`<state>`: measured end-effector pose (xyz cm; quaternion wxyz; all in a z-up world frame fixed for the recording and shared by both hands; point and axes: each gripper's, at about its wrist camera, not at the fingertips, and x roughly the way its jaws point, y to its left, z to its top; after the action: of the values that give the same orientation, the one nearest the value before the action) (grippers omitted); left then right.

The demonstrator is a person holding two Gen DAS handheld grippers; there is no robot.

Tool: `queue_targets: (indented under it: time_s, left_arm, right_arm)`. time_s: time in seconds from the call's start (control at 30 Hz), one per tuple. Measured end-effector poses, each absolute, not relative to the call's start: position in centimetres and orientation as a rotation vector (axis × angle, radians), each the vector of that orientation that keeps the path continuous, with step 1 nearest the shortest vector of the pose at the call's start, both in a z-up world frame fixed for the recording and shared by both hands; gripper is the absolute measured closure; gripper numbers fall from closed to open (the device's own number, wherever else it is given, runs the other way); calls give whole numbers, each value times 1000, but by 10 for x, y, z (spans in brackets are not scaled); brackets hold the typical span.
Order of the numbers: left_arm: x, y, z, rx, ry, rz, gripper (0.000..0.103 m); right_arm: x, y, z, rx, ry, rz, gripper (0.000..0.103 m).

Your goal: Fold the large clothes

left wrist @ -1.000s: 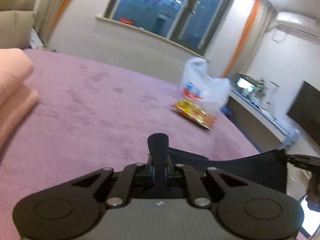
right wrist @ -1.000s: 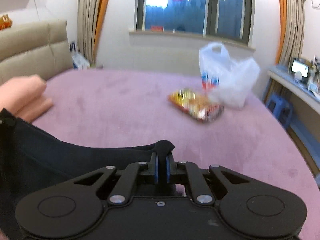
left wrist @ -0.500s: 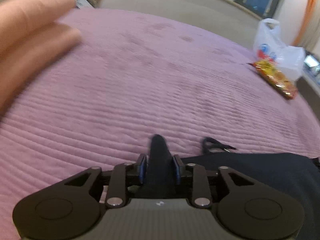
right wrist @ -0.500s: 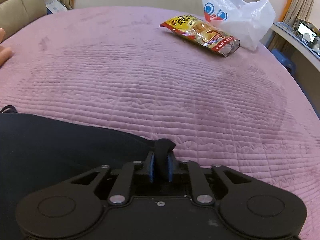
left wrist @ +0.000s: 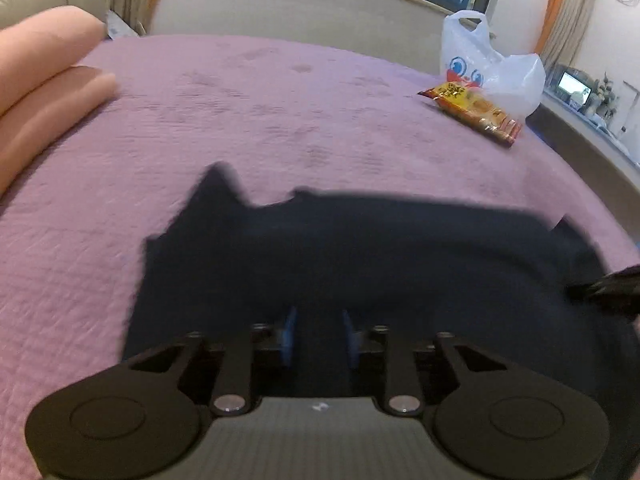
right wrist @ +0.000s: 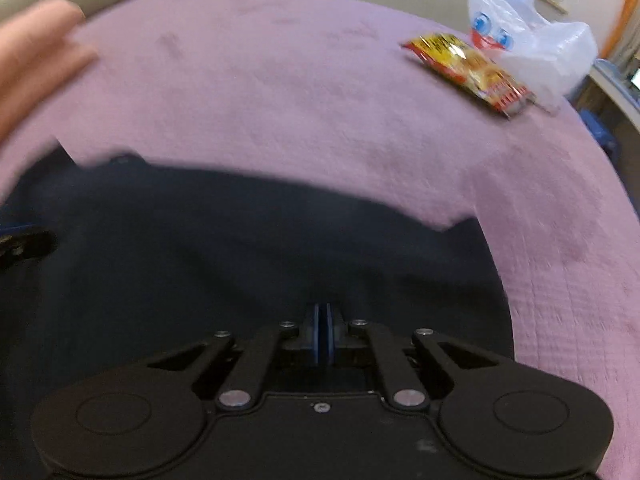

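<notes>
A dark navy garment (left wrist: 360,256) lies spread on the purple bedspread (left wrist: 240,112), also in the right wrist view (right wrist: 240,248). My left gripper (left wrist: 318,334) stands open just above the garment's near edge, its blue pads apart with dark cloth showing between them. My right gripper (right wrist: 322,334) has its blue pads pressed together over the garment's near right part; I cannot see cloth between them. Each gripper's tip shows at the edge of the other's view. Both views are motion-blurred.
A folded pink blanket (left wrist: 44,92) lies at the left. A red-yellow snack packet (left wrist: 472,114) and a white plastic bag (left wrist: 488,76) lie at the far right of the bed. A counter with small items (left wrist: 580,100) stands beyond the bed's right edge.
Both grippers pulled back toward me and the garment now lies flat on the bed. My left gripper let go and opened. The right pads stay together, the cloth tuft gone.
</notes>
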<state>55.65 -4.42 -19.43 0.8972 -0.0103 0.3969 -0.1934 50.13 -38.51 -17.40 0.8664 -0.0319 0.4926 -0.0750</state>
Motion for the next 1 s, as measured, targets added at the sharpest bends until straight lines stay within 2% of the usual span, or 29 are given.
queue_targets:
  time_s: [0.03, 0.1, 0.17, 0.27, 0.4, 0.5, 0.57, 0.63, 0.67, 0.7, 0.77, 0.83, 1.0]
  left_arm:
    - [552, -31, -194, -44, 820, -395, 95]
    - [547, -9, -187, -79, 850, -355, 97]
    - [539, 15, -172, -132, 880, -354, 97]
    - [515, 37, -148, -160, 909, -340, 86]
    - [479, 46, -144, -129, 981, -307, 84]
    - [457, 58, -154, -141, 1038, -261, 84]
    - [445, 70, -157, -173, 1054, -251, 84]
    - [436, 83, -158, -188, 1057, -246, 83]
    - [434, 88, -158, -208, 1063, -251, 81]
    - [432, 96, -159, -249, 1076, -265, 73]
    - [429, 105, -163, -337, 1101, -278, 56]
    - [424, 112, -168, -428, 1131, -277, 34]
    - [406, 116, -195, -645, 1103, -269, 32]
  right_arm:
    - [497, -391, -181, -77, 1053, -216, 101]
    - [486, -412, -182, -42, 1087, -292, 100]
    - [470, -429, -171, 33, 1100, -301, 98]
    - [443, -422, -136, 157, 1052, -202, 97]
    - [418, -367, -114, 186, 982, -26, 95]
    - [416, -329, -141, 152, 1023, 39, 96]
    - [420, -321, -179, 173, 1109, 35, 98]
    - [418, -322, -197, 187, 1094, 20, 100]
    - [418, -324, -196, 196, 1095, 18, 100]
    - [416, -324, -194, 214, 1099, 10, 100]
    - [416, -321, -191, 224, 1103, 3, 100]
    - [417, -319, -186, 204, 1101, 5, 94]
    - [410, -309, -142, 221, 945, 33, 93]
